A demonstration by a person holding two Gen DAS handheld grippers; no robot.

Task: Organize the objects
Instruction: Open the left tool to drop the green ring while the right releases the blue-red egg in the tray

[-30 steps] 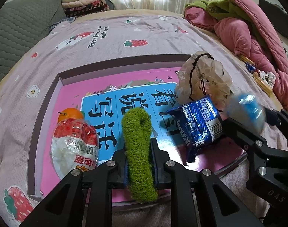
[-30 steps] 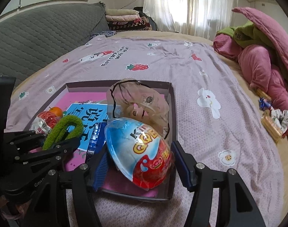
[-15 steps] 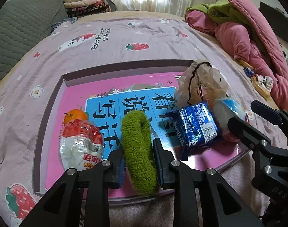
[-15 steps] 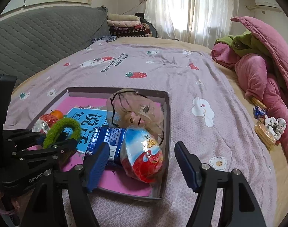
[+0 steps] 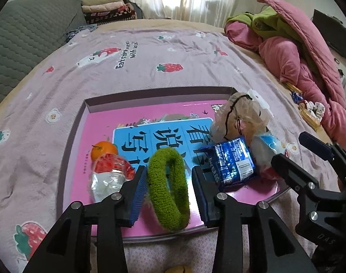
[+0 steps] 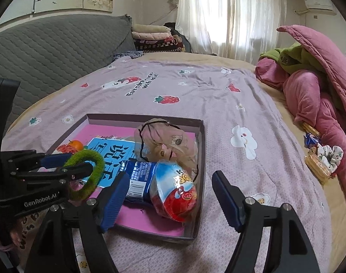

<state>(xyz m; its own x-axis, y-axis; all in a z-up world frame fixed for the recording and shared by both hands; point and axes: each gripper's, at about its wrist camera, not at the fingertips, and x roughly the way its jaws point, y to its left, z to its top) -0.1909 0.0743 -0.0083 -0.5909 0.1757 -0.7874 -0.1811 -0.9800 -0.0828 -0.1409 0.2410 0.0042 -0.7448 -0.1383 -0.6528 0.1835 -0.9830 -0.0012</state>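
Box [image 6: 201,136]: shallow, dark-walled, pink-floored, sitting on the strawberry bedsheet [image 5: 164,52], filling the lower middle of both views.
Box floor: covered by a pink book [image 5: 136,118] with a blue panel of large characters.
Green scrunchie [image 5: 168,187]: lower centre of the left view, standing on edge between the left gripper [image 5: 169,195] fingers, near the front wall of the box; contact with the pads not clear.
Left gripper: jaws apart, one blue pad on each side of the green loop.
Right gripper [image 6: 170,201]: spread wide, nothing between the fingers, hanging over the near right corner of the box.
Egg-shaped treat [image 6: 175,194]: blue, white and red, lying in the near right corner of the box, against the blue snack packet [image 6: 137,180].
Blue snack packet: flat on the book, centre-right in the left view, left of the egg.
Crumpled clear bag [image 5: 240,118]: with a black hair tie, far right corner of the box, behind packet and egg.
Orange [image 5: 104,150]: left part of the box, touching the red-and-white wrapped snack [image 5: 109,177] just in front of it.
Outside the box: white scrunchie [image 6: 329,155] and small wrapped snacks at right edge of the right view, beside the pink quilt [image 6: 314,95].
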